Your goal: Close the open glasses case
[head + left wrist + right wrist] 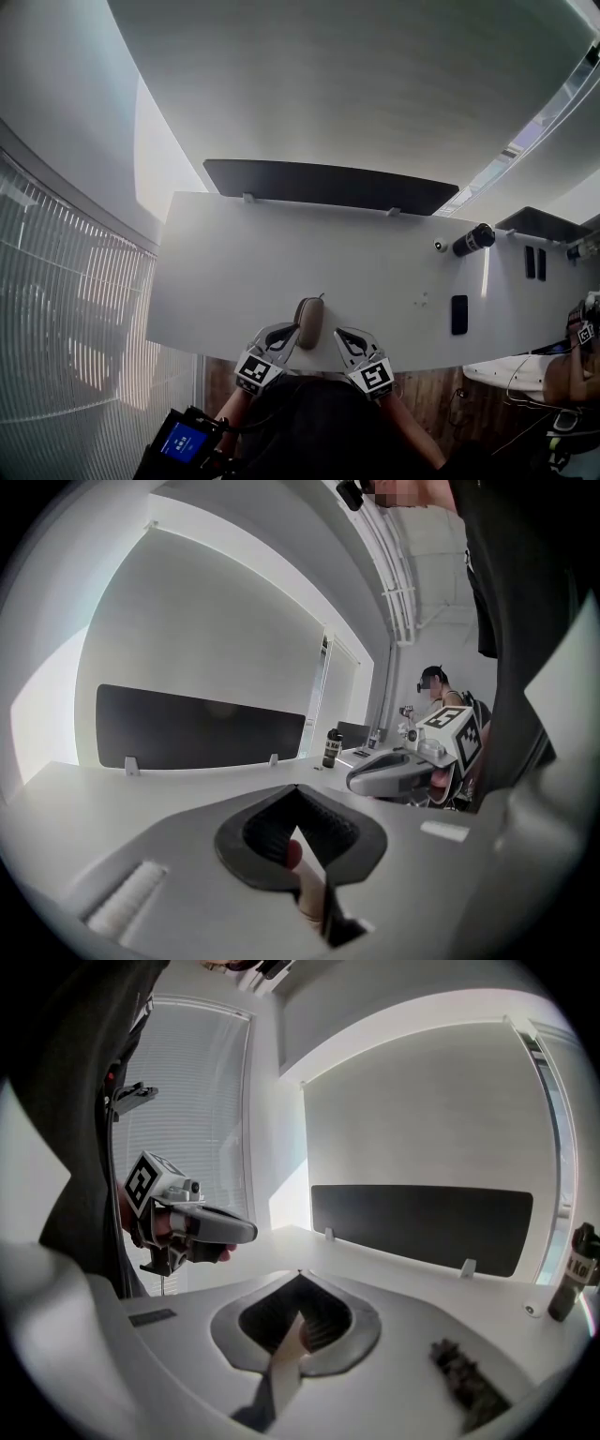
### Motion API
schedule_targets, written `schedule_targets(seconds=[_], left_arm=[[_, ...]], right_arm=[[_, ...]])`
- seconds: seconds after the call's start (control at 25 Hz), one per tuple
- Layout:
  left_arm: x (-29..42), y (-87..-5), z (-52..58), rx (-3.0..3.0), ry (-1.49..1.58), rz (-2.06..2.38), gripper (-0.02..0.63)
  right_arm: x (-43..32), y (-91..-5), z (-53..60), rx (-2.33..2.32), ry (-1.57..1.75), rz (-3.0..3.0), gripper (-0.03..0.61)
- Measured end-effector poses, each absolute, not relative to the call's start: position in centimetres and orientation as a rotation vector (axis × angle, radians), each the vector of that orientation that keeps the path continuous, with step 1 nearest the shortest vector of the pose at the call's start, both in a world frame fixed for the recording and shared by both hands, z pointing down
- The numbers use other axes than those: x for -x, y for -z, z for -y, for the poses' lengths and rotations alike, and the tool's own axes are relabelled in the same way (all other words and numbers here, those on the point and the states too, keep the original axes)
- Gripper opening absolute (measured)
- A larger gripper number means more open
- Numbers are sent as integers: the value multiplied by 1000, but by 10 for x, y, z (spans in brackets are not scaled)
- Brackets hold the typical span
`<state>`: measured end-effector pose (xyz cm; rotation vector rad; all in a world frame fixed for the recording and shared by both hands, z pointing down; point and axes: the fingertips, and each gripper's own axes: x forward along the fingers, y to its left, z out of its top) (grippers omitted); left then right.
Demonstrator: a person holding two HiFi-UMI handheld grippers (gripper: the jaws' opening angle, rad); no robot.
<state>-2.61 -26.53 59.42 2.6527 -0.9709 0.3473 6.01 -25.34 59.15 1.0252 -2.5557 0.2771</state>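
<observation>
The case (309,322) lies on the tabletop (244,262) between the two claws, just right of the left claw (284,336) and left of the right claw (345,337). Both claws are closed tip to tip and hold nothing. The case looks light, stiff and smooth, so it would likely skid. Brace its base and press the lid's free edge. The lid's angle is too small to read.

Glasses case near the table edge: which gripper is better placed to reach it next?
Left, probably: the left gripper nearly touches the glasses case, while the right gripper sits slightly further off.
</observation>
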Motion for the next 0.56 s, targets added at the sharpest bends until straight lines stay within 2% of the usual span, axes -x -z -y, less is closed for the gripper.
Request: schedule_targets(seconds=[0.56], left_arm=[[18,-598,251,-2668,-414,941,6]], right_arm=[[-62,-591,240,-1029,-279,2550,5]])
